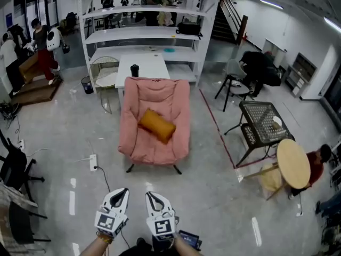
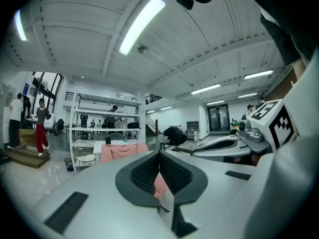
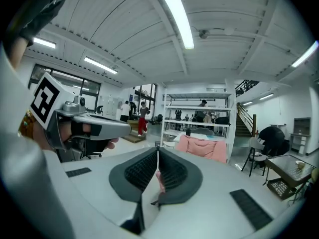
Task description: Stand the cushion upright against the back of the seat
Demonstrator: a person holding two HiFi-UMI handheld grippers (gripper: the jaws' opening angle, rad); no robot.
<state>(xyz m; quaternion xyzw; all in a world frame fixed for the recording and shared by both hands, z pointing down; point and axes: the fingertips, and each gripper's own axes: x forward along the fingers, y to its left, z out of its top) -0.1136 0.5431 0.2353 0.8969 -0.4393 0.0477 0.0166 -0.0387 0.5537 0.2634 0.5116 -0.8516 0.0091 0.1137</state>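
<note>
An orange cushion [image 1: 157, 125] lies tilted on the seat of a pink armchair [image 1: 155, 98] in the middle of the head view. The armchair's back [image 2: 122, 151] also shows in the left gripper view, and its pink back [image 3: 202, 148] in the right gripper view. My left gripper [image 1: 119, 196] and right gripper [image 1: 155, 199] are side by side at the bottom of the head view, well short of the chair. Both are shut with nothing between the jaws.
A white table [image 1: 143, 66] and white shelving [image 1: 144, 31] stand behind the armchair. A wire chair [image 1: 104, 73] is at its left, a metal mesh table [image 1: 261, 122] and round wooden table [image 1: 293, 163] at right. A power strip with cable [image 1: 94, 162] lies on the floor. People stand at far left.
</note>
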